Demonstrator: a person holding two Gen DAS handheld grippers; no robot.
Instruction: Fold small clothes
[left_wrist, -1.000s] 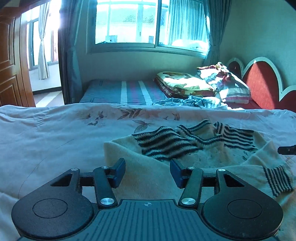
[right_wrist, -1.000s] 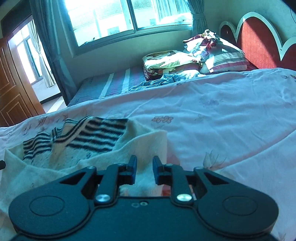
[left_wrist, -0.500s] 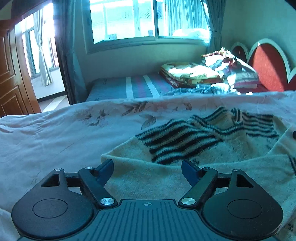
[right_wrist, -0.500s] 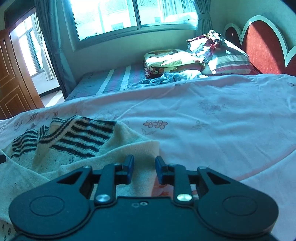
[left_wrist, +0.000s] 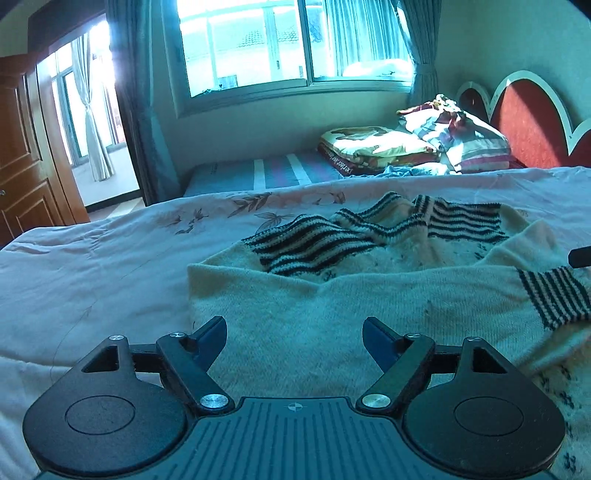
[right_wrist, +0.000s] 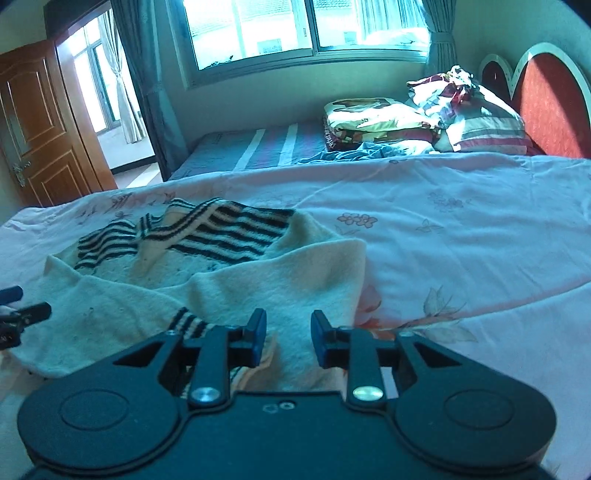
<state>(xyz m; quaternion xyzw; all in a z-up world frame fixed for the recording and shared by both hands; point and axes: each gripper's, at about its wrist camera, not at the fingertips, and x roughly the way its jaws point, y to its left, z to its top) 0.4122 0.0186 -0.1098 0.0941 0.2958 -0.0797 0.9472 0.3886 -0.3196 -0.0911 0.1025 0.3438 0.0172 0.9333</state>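
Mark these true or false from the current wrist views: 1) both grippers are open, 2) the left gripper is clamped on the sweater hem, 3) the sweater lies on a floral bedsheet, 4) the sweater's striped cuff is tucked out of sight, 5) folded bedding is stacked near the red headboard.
1) True. The left gripper and the right gripper both show a gap between their fingers.
2) False. Its fingers are spread wide above the cream sweater, gripping nothing.
3) True. It rests on the pink floral bedsheet.
4) False. The striped cuff lies in plain view on top of the sweater.
5) True. Folded bedding sits beside the red headboard.
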